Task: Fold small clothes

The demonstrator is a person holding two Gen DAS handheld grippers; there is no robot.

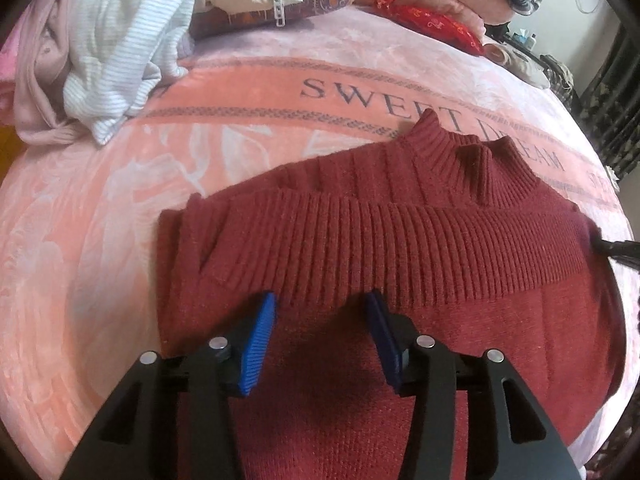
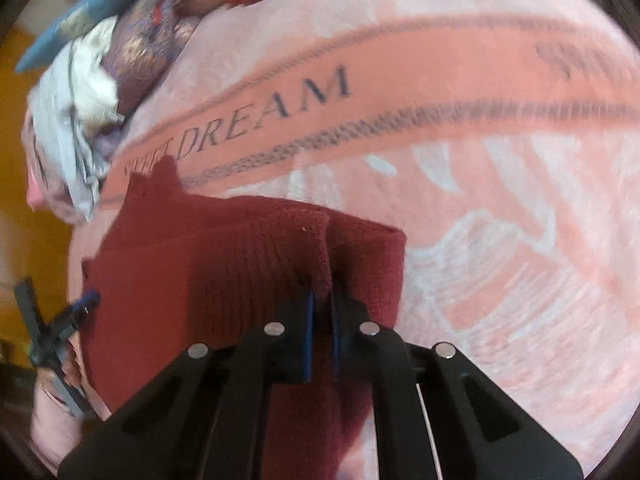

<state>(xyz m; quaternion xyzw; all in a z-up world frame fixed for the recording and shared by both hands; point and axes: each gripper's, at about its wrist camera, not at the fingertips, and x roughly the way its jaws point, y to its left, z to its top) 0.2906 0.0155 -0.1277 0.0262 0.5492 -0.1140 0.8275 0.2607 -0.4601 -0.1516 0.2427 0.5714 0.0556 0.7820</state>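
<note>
while a dark red knit sweater lies folded on a pink blanket printed with "sweet dream", its ribbed hem is turned up toward the high collar. above it, the left gripper hovers with its blue pads apart and nothing between them. at the garment's right edge, the right gripper is clenched, its pads pinching a raised fold of the red knit. beyond the sweater, a pile of pale clothes sits at the blanket's far left, with a red embroidered cushion farther back.
</note>
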